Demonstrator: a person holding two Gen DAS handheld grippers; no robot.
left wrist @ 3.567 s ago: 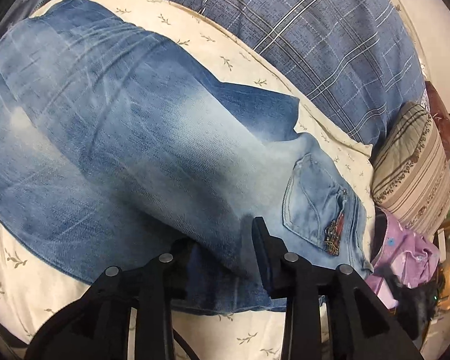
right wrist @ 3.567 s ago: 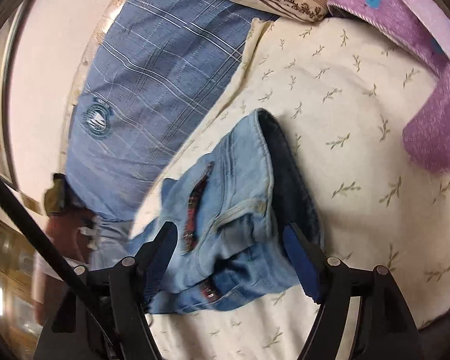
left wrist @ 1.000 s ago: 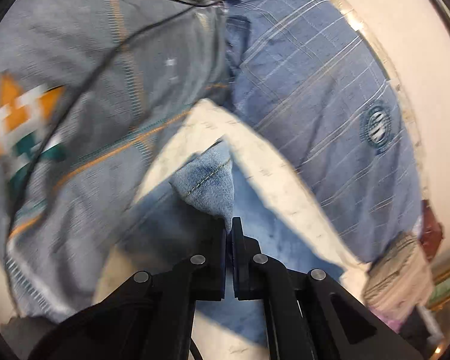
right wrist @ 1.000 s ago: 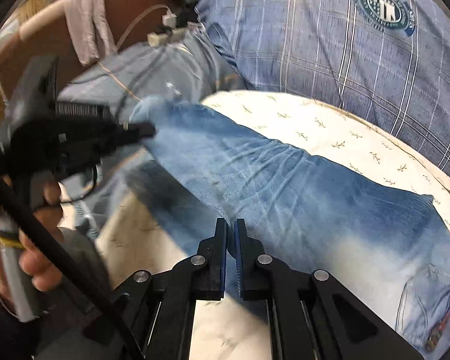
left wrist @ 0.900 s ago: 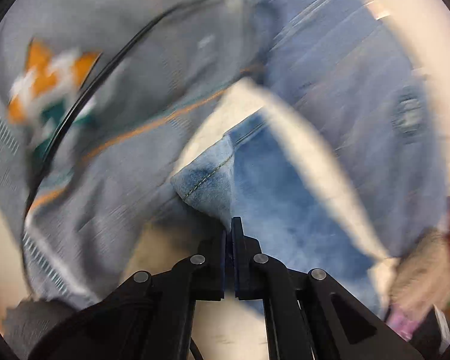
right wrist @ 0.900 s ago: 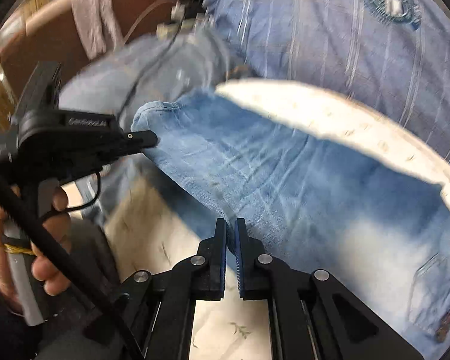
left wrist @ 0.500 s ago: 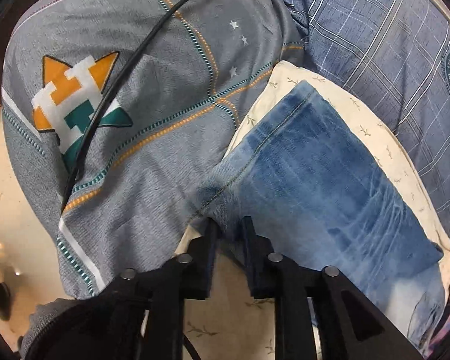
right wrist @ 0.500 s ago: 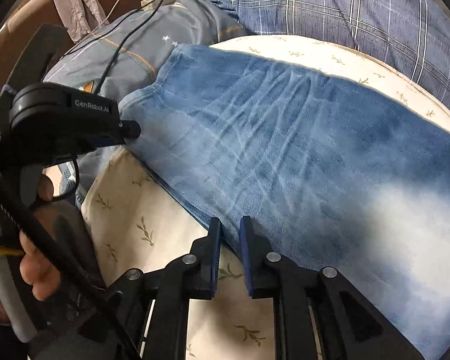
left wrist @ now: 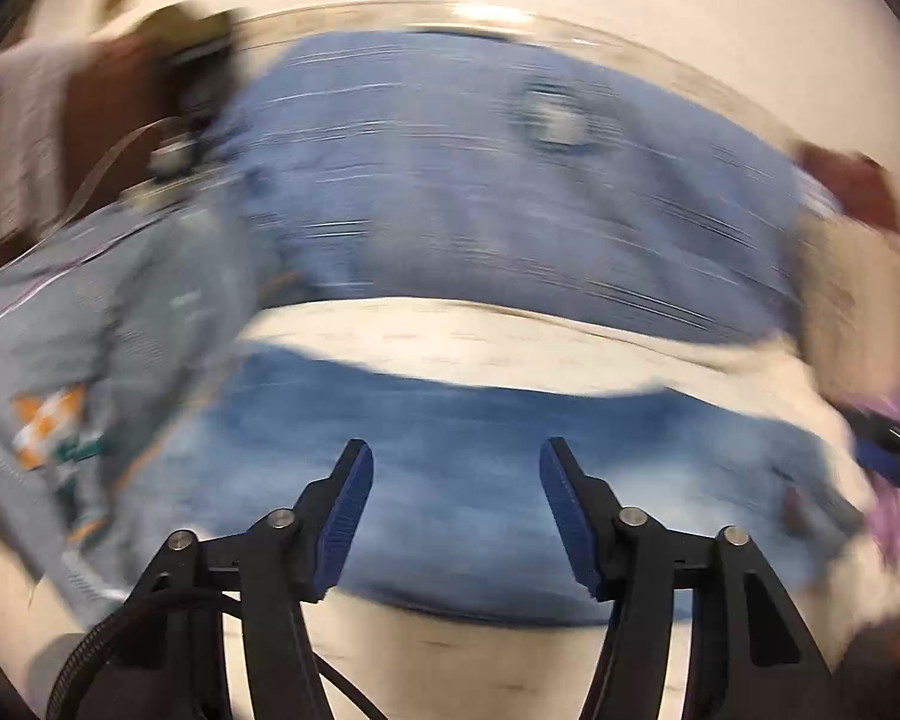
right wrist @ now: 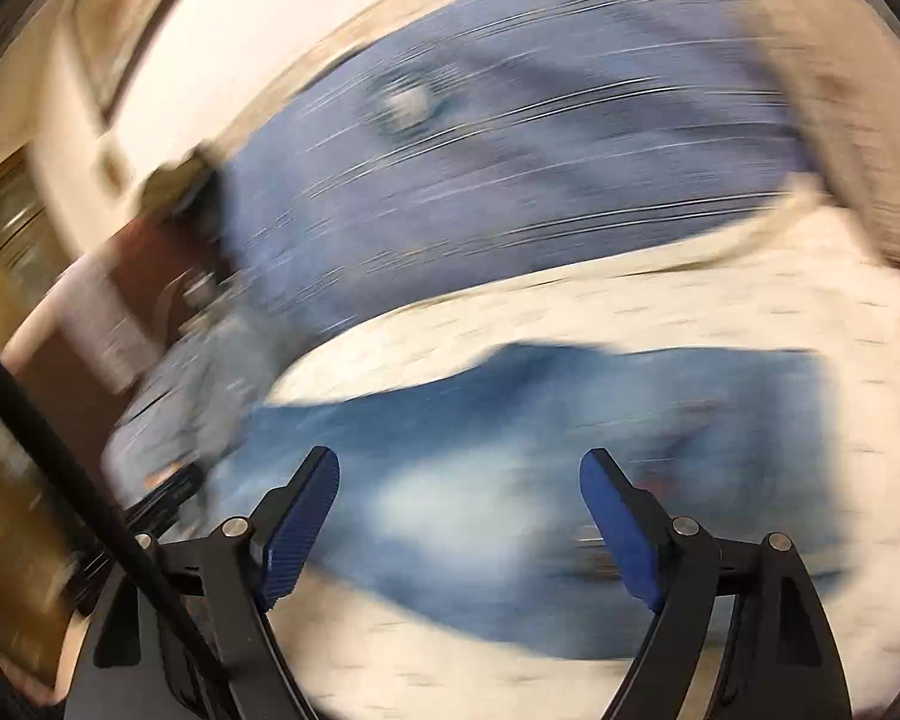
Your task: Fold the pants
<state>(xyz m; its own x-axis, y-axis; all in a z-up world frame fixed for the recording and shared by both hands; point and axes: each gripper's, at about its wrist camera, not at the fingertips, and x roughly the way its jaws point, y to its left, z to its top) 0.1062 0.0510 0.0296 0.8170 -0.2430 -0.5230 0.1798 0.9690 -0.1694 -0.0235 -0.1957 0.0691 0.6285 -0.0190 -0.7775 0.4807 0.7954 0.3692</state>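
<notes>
**Both grippers spread above the jeans, nothing held**

Left gripper (left wrist: 456, 459) first: black arms, blue ribbed pads (left wrist: 345, 516), jaws apart and opening, nothing pinched between them. Only air in the gap, with the faded blue denim jeans (left wrist: 480, 480) lying behind and below the tips. Heavy motion blur across the whole left wrist view.

Over to the right gripper (right wrist: 459, 468): same black frame, blue pads (right wrist: 297, 519) wider apart than the left pair, jaws opening, empty as well. Same jeans (right wrist: 510, 480) spread under it, a pale washed patch near the left pad, darker blue toward the far edge. Pads clear of the cloth as far as the blur allows; contact cannot be ruled on with certainty.

Outward from the tips: jeans lying flat on a cream bedsheet with small leaf sprigs (right wrist: 690, 312), sheet showing on the near side and the far side of the denim. Beyond the sheet, a blue plaid blanket with a round badge (left wrist: 510, 192), smeared into streaks. On the left in the left wrist view, a grey cover with an orange and teal emblem (left wrist: 48, 426), beside the jeans' left end. At the right edge, a beige striped pillow (left wrist: 858, 300) and a scrap of purple fabric (left wrist: 894, 420). Black cable (right wrist: 60, 456) slanting across the lower left of the right wrist view.
</notes>
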